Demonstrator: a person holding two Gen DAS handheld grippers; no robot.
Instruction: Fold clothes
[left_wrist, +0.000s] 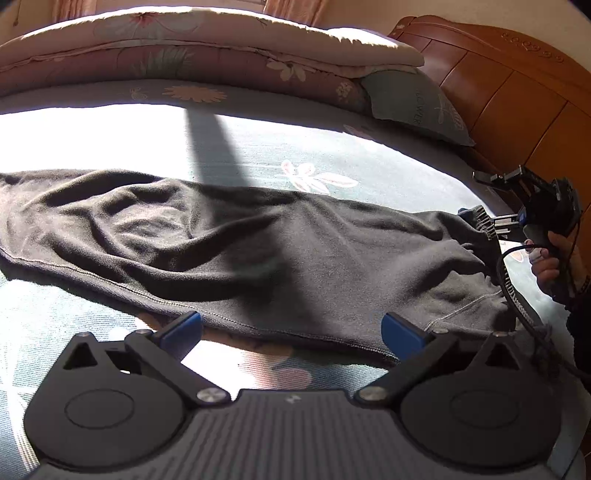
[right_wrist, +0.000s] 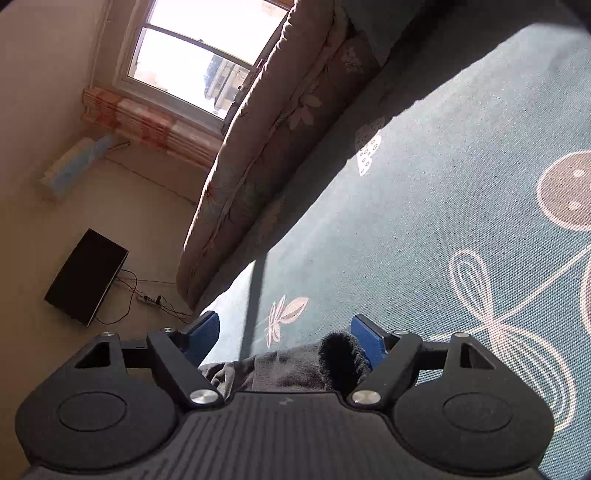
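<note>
Dark garment (left_wrist: 236, 243) lies across the mid frame in the left wrist view, long axis running left to right over the teal floral bedsheet (left_wrist: 332, 155). Its near hem sits just ahead of the left gripper (left_wrist: 291, 332), whose jaws stand wide w/ nothing between them.

The right gripper (left_wrist: 480, 199) is at the garment's right end, mid-right of frame, so it's nearer that end. In the right wrist view a bunched dark edge (right_wrist: 343, 354) sits between the right gripper's jaws, up against the right pad; jaws fairly wide, not clamped on it as far as I can see.

Fabric looks fleecy, soft, wrinkled, half in sun, stitched hem visible. Probably folds end to end along that axis.
</note>
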